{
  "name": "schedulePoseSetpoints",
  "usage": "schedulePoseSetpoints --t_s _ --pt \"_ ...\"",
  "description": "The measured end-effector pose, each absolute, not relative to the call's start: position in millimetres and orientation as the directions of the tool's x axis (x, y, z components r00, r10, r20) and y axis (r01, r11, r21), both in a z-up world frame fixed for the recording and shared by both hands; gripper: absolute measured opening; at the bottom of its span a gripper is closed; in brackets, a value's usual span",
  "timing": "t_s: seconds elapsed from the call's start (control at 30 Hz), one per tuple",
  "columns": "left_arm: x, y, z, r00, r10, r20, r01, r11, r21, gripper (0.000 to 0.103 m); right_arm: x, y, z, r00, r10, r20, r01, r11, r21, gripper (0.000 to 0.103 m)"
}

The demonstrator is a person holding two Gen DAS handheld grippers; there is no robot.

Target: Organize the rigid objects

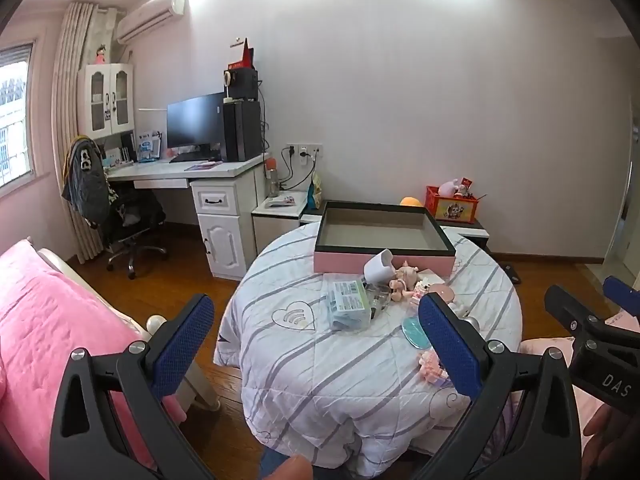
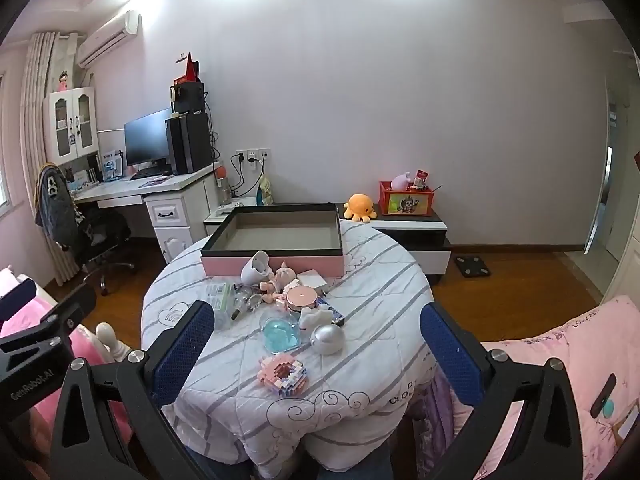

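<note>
Pink-sided, its shallow tray bare, the box [image 2: 276,236] sits at the tabletop's [image 2: 360,364] far edge behind a clutter of toys, including a silver ball [image 2: 328,339] and block figure [image 2: 283,373], while left claw [image 1: 316,346] and right claw [image 2: 316,354] hover wide, holding nothing.

Pale wall [image 2: 380,100], wooden floor [image 2: 520,280], two ceiling lights glaring above. White desk [image 1: 188,170] at left with monitor [image 1: 194,126], black office chair [image 1: 128,220], window [image 1: 14,120], curtain [image 1: 72,80]. Air conditioner [image 1: 154,16] mounted high; low black-and-white cabinet [image 2: 412,232] against the wall.
</note>
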State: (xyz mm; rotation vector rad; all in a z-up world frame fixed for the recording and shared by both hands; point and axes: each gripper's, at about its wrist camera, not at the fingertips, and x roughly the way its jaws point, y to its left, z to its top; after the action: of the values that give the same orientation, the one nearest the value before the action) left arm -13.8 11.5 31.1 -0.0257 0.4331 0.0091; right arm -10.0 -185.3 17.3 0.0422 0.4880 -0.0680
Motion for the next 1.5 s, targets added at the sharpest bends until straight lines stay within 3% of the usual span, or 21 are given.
schedulePoseSetpoints --t_s 0.9,1.5 --pt "-10.2 1.8 29.3 0.910 -0.015 -0.415 0.003 1.000 -0.029 0.103 -7.8 -186.0 19.8 0.881 -0.052 -0.471 0.071 0.997 0.023 0.103" --pt "34.8 6.1 -3.0 0.895 -0.031 -0.445 0.004 0.998 -0.061 0.103 38.1 -189.2 0.0 0.850 -0.047 -0.525 0.055 0.998 -0.001 0.103"
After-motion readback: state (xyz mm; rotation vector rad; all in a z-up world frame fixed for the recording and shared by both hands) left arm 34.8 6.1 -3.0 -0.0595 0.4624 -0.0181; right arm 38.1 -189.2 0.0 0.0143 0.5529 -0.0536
